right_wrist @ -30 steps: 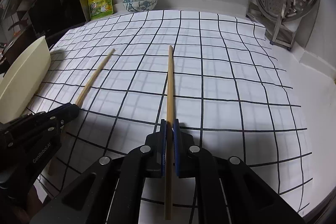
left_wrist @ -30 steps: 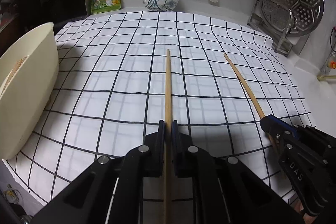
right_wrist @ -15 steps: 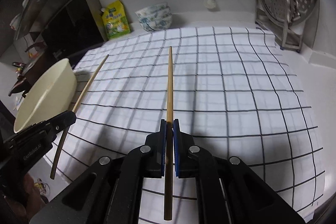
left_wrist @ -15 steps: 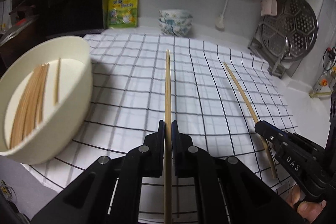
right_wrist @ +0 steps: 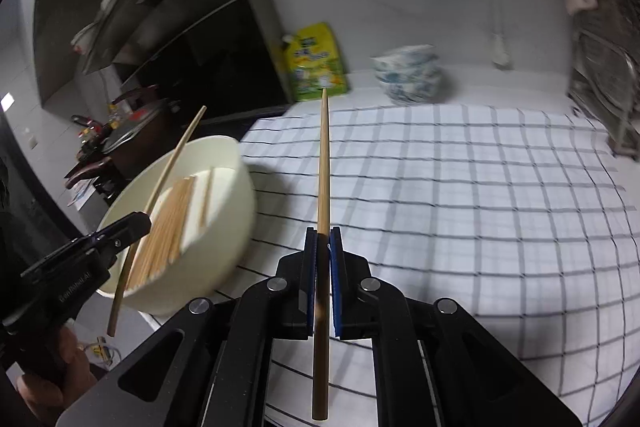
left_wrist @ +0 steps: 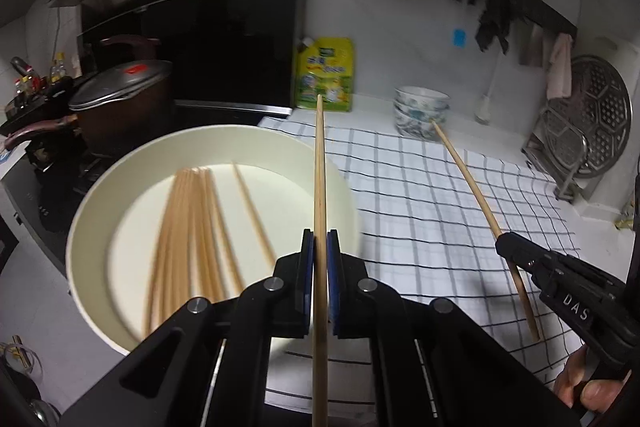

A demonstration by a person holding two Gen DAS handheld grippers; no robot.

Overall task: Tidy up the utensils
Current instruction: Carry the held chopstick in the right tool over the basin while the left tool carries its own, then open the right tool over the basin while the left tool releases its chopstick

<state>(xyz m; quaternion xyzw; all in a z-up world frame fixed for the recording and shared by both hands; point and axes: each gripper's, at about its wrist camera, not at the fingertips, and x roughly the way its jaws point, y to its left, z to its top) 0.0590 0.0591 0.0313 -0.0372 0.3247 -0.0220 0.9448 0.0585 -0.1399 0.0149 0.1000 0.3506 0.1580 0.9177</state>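
1. Your left gripper (left_wrist: 319,247) has its jaws closed on one wooden chopstick (left_wrist: 319,163). The stick runs forward between the blue pads, with its tail sticking back past them towards you.
2. That chopstick is raised above the near right part of the cream bowl (left_wrist: 80,227). Its tip points towards the yellow pouch (left_wrist: 325,75) by the back wall. From the right wrist view the same stick (right_wrist: 176,155) slants across the bowl's rim (right_wrist: 240,171).
3. Your right gripper (right_wrist: 323,247) is likewise clamped on a second chopstick (right_wrist: 323,167). It hangs over the checked cloth (right_wrist: 460,187), just right of the bowl and not yet above it.
4. Done so far, by my reading: a bundle of chopsticks (left_wrist: 188,223) already lies in the bowl, roughly parallel, with one stick (left_wrist: 252,211) lying a little apart to the right. The image is blurred, so I cannot count them.
5. The cloth shows no loose chopsticks in either view. The area under the grippers is hidden, so this is not certain.
6. Judgement: the task looks close to its end. The two sticks you hold appear to be the last ones.
7. Left to do: release the left stick into the bowl, then bring the right one over the rim and drop it too.
8. Risk: both sticks are held near mid-length and are long. A release over the rim could tip one out onto the cloth.
9. The stacked patterned bowls (left_wrist: 420,115) and the steamer rack (left_wrist: 588,123) stand well clear of your path.
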